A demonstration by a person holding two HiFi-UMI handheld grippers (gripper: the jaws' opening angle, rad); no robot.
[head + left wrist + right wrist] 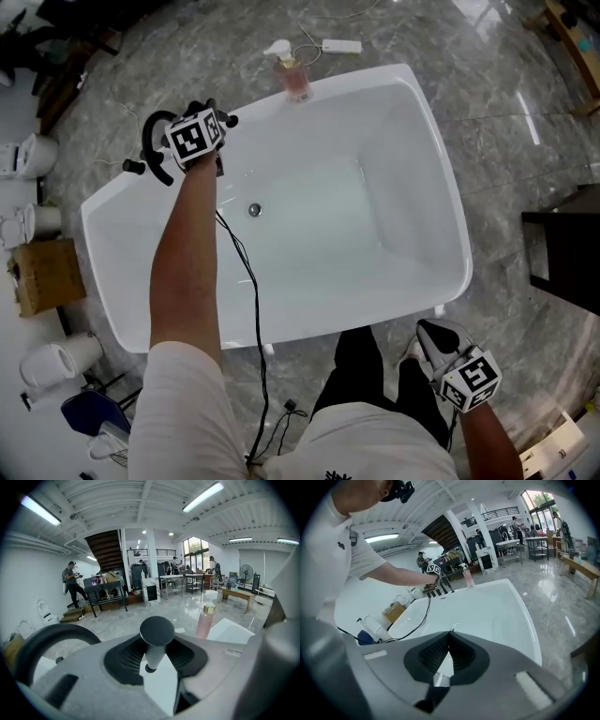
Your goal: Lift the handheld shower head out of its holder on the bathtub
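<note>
My left gripper (204, 122) reaches over the far left rim of the white bathtub (441, 150), beside a black curved spout (153, 150). In the left gripper view the jaws (154, 653) are shut on the handheld shower head (157, 631), a pale tapered stem with a round black cap that stands upright between the black pads. The black spout (44, 641) curves at the left of that view. My right gripper (429, 333) hangs outside the tub's near right corner, beside the person's legs. Its jaws (449, 637) meet at the tips with nothing between them, and the tub (487, 606) lies beyond.
A pink pump bottle (296, 80) (205, 620) stands on the tub's far rim. A black cable (246, 272) runs over the near rim. The drain (254, 210) sits in the tub floor. A cardboard box (45, 275) and toilets lie at the left, a dark cabinet (567, 248) at the right.
</note>
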